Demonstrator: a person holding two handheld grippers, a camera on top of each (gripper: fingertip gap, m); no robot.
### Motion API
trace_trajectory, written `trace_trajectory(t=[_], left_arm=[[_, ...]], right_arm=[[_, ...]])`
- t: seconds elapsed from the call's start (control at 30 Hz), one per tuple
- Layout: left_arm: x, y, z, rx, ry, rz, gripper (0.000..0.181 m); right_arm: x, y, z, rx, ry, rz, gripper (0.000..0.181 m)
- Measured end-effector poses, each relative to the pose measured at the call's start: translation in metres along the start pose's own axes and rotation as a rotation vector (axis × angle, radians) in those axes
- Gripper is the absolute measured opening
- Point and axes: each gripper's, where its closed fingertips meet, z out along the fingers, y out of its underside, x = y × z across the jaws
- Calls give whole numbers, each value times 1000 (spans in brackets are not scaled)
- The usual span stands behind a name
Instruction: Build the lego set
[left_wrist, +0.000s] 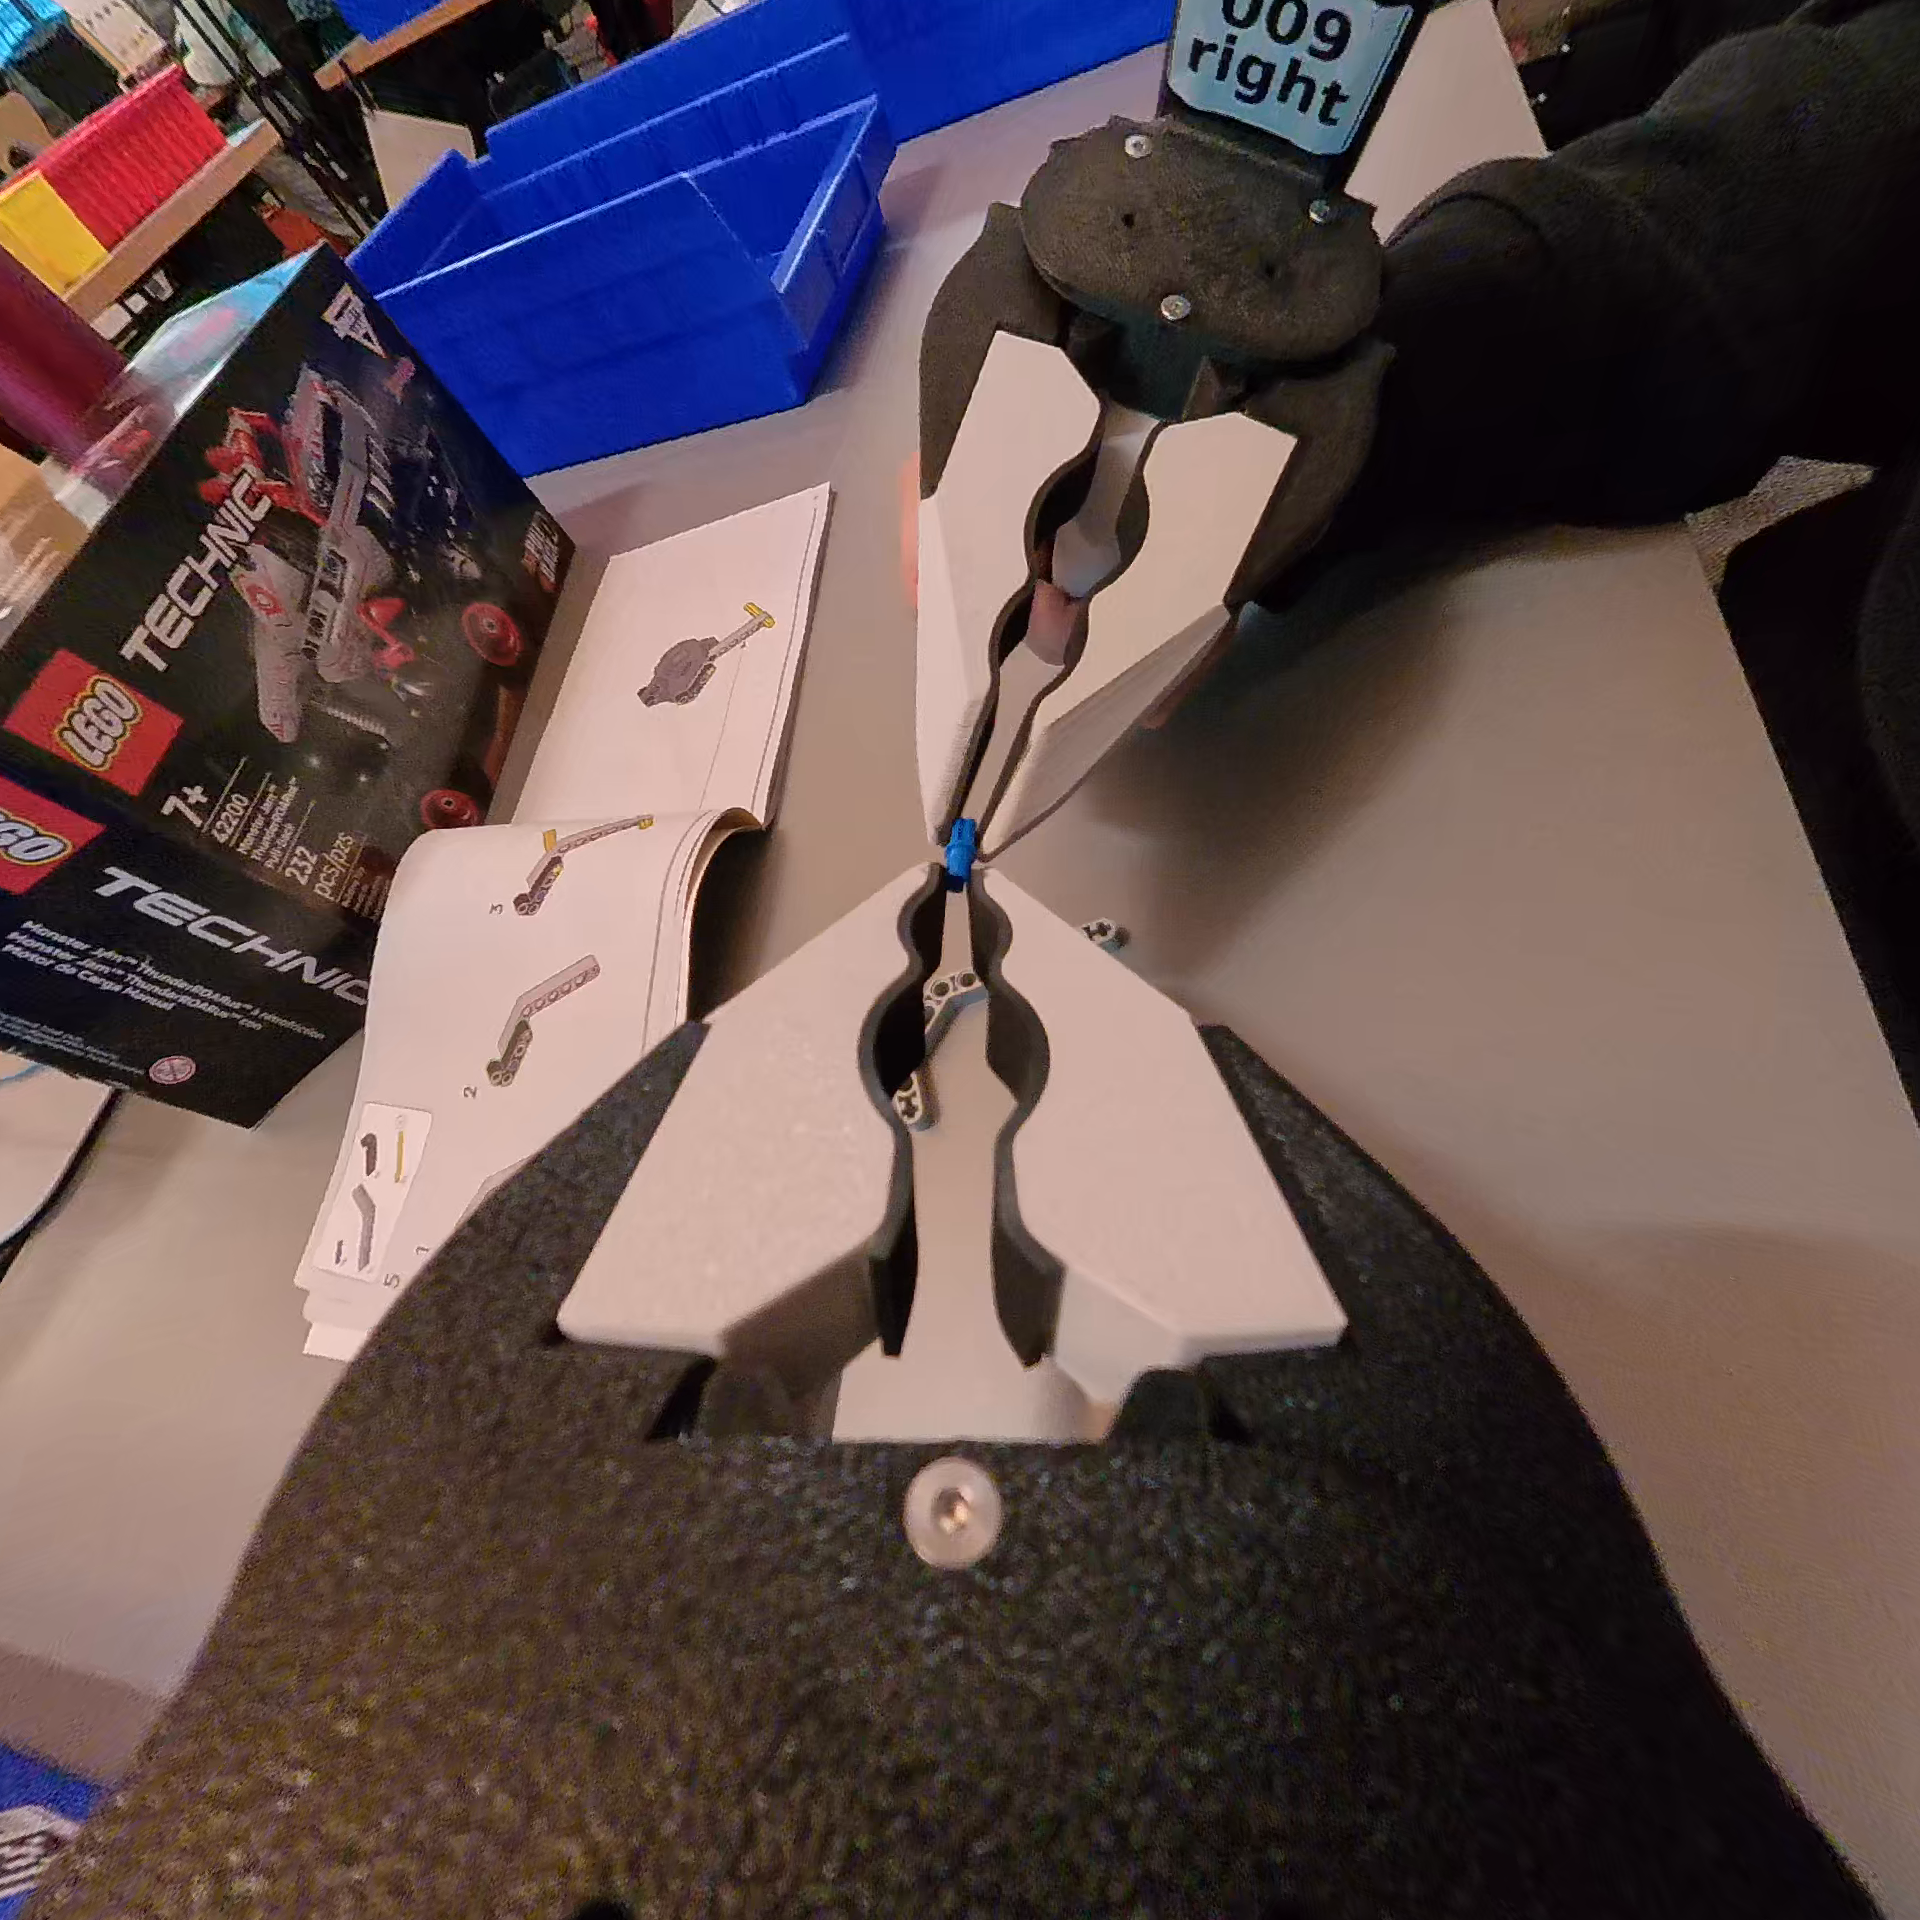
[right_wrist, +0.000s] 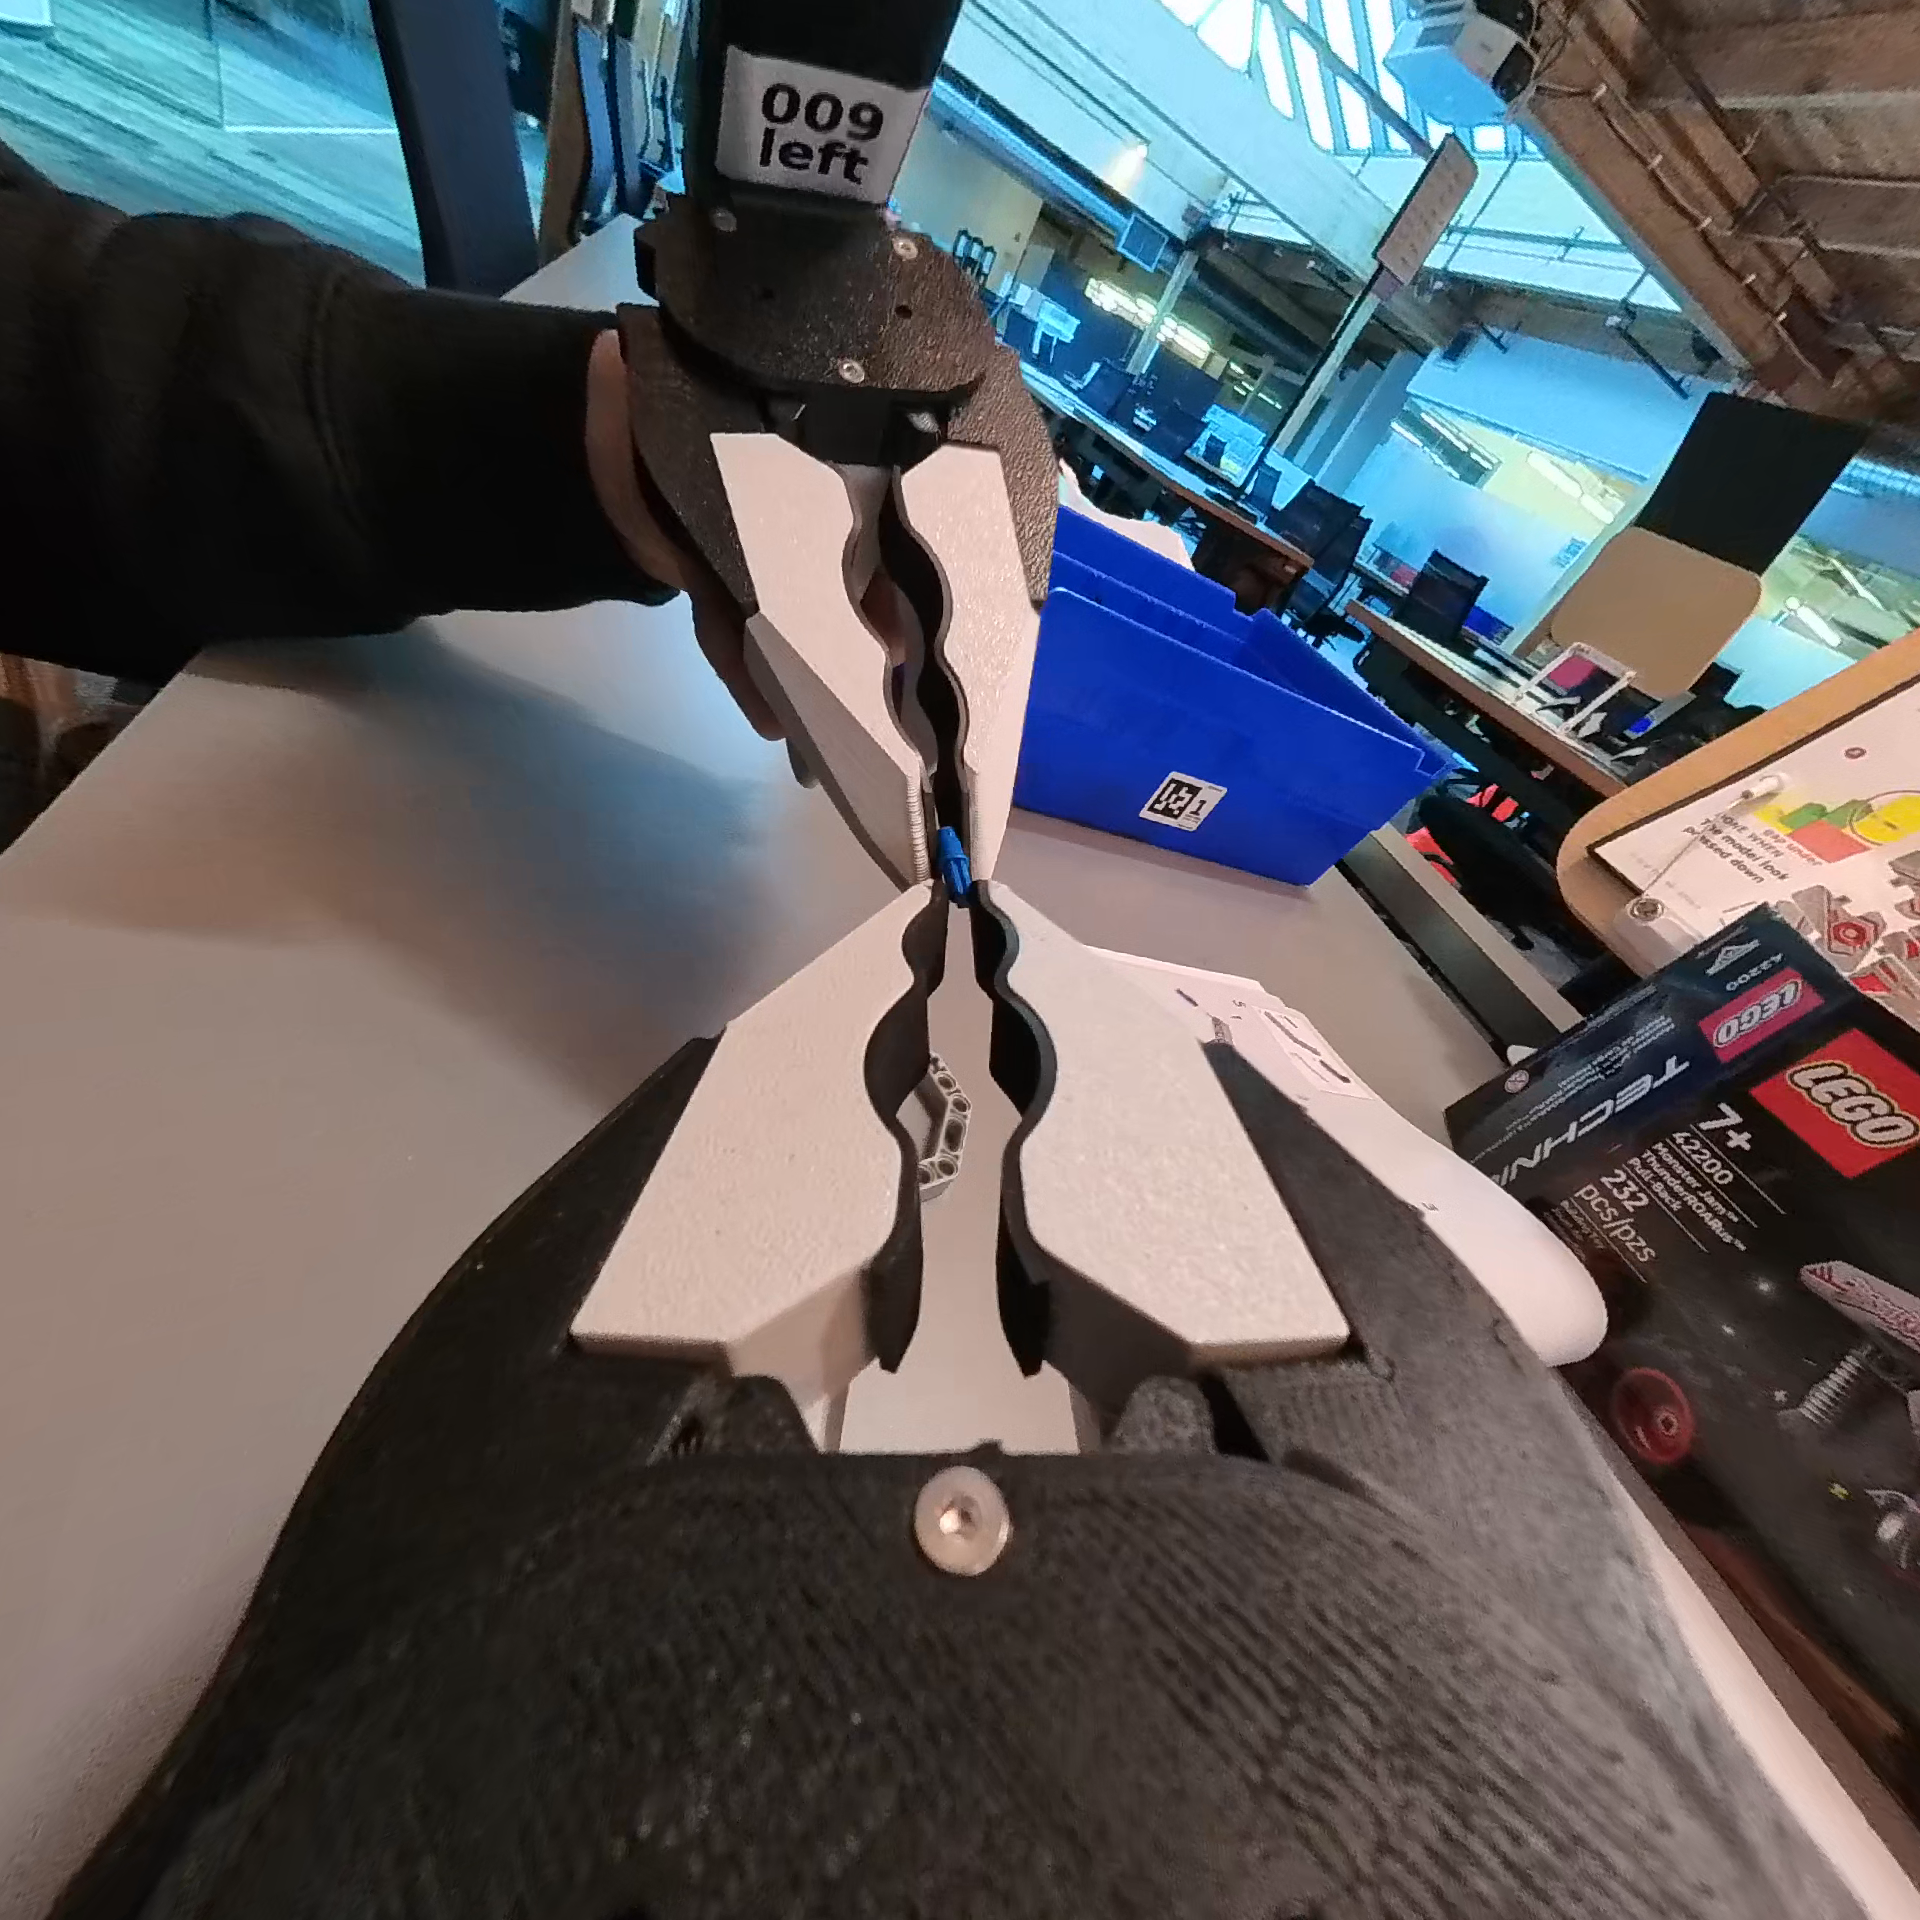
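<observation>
A small blue pin (left_wrist: 961, 844) sits between the tips of both grippers, which meet tip to tip above the grey table (left_wrist: 1455, 935). My left gripper (left_wrist: 948, 881) is shut on one end of the pin. My right gripper (left_wrist: 972, 829) comes from the far side and is shut on the other end. In the right wrist view the pin (right_wrist: 951, 862) lies between my right gripper (right_wrist: 956, 906) and the left gripper (right_wrist: 940, 826). A grey bent beam (left_wrist: 940, 1013) lies on the table under the fingers; it also shows in the right wrist view (right_wrist: 940, 1127).
An open instruction booklet (left_wrist: 665, 665) and a black Lego box (left_wrist: 239, 644) lie to the left. Blue bins (left_wrist: 644, 270) stand behind them. A small grey piece (left_wrist: 1103, 928) lies on the table by the tips. The table edge (left_wrist: 1787, 831) runs along the right. Left and right tips are no more than a few centimetres apart.
</observation>
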Motion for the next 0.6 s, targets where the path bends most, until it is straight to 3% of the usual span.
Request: trace_trajectory(t=[0.03,0.3,0.6], left_arm=[[0,0,0,7,0,1,1],[-3,-7,-15,89,23,-72,7],[0,-13,-12,118,44,-112,2]], right_arm=[[0,0,0,-1,-1,5,2],[2,-4,-2,32,-10,56,2],[2,-7,-2,44,7,22,2]])
